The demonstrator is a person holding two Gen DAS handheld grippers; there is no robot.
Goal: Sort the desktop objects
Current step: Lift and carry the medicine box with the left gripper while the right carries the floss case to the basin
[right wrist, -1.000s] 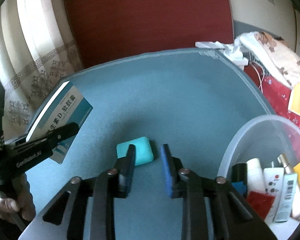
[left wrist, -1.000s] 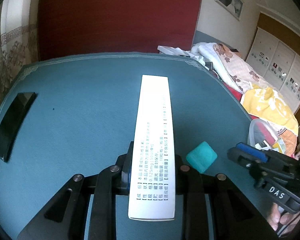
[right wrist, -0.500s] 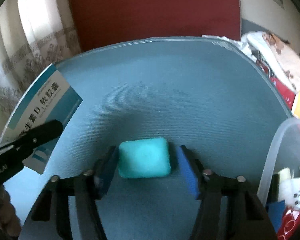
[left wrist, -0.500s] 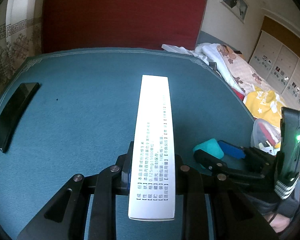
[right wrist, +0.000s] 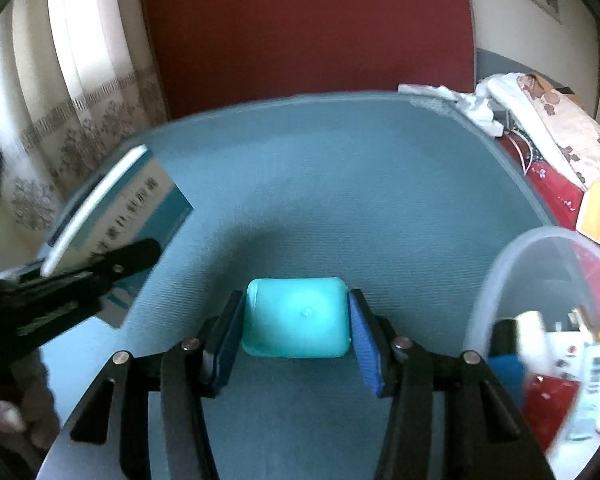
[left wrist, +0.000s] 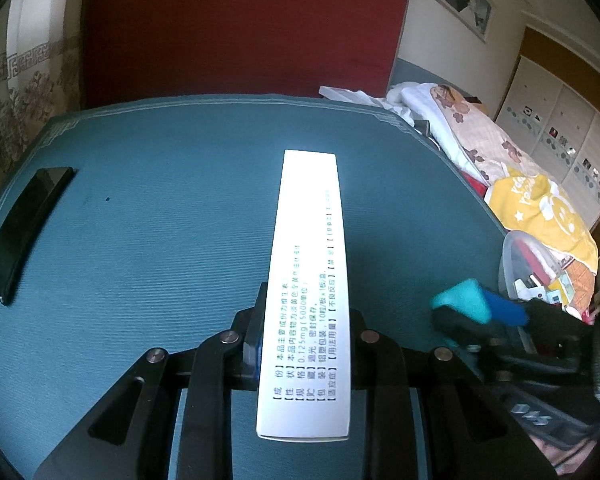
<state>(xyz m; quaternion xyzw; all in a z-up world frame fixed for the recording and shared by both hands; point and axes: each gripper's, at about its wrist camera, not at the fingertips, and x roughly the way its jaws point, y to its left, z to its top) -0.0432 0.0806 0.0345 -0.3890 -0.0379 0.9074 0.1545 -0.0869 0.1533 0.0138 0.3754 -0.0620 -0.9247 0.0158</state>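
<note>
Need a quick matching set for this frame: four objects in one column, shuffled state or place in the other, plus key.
Things:
1. white medicine box
2. teal case
3. black phone
4. clear plastic bin

States:
A. lies flat near the left edge of the teal mat
B. between the closing jaws of the right gripper
C. holds small bottles and packets, off the mat's right side
D. clamped in the left gripper

Pairs: 1-D, 2-B, 3-A, 4-C
</note>
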